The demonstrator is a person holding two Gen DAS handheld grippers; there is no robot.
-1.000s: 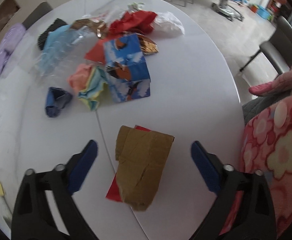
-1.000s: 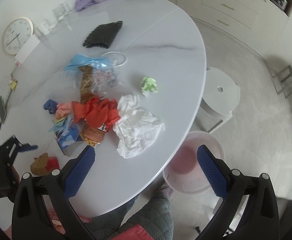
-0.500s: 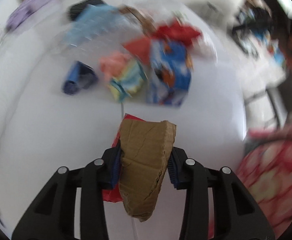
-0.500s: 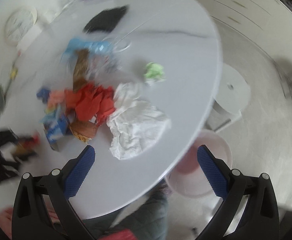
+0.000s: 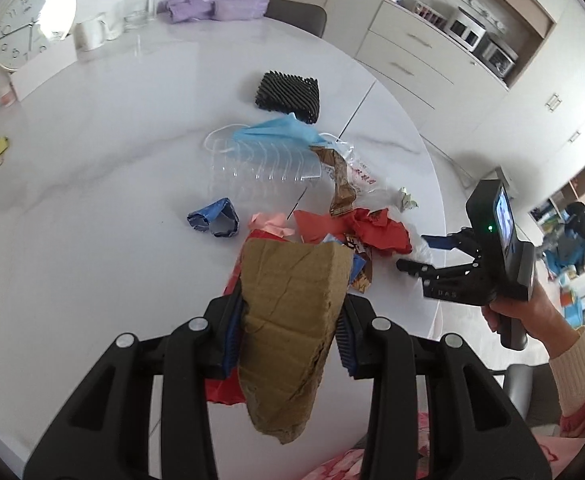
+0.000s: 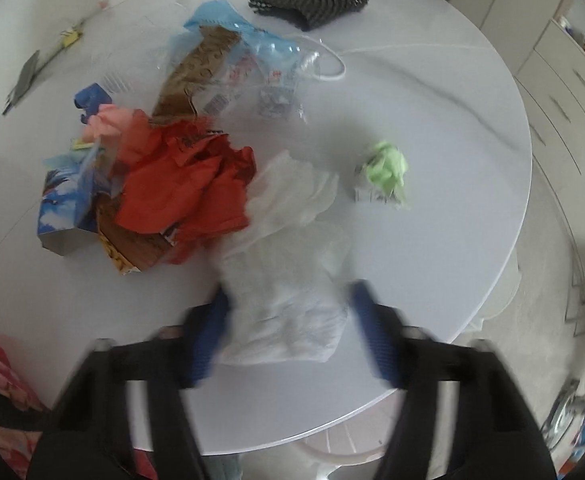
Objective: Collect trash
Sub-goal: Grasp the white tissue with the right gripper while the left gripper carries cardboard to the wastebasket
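Observation:
My left gripper (image 5: 288, 332) is shut on a brown cardboard piece (image 5: 292, 320) with red paper (image 5: 222, 390) behind it, lifted above the white table (image 5: 92, 200). My right gripper (image 6: 288, 332) is blurred, its fingers either side of a crumpled white tissue (image 6: 288, 292) near the table's front edge, jaws partly closed around it. It also shows in the left wrist view (image 5: 424, 252), at the right. A trash pile lies beyond: red paper (image 6: 188, 188), a blue printed carton (image 6: 68, 200), a brown wrapper (image 6: 196, 68), a green paper ball (image 6: 384, 172).
A black corrugated piece (image 5: 288, 92), a blue mask (image 5: 276, 132), clear plastic packaging (image 5: 260, 168) and a blue wrapper (image 5: 214, 224) lie on the table. A clock (image 5: 28, 24), glasses (image 5: 136, 12) and a purple bag (image 5: 216, 0) stand at the far edge. A pink bin (image 6: 344, 448) sits below the table.
My left gripper closed on the cardboard and lifted it. My right gripper dropped to the white tissue and its jaws narrowed around it.

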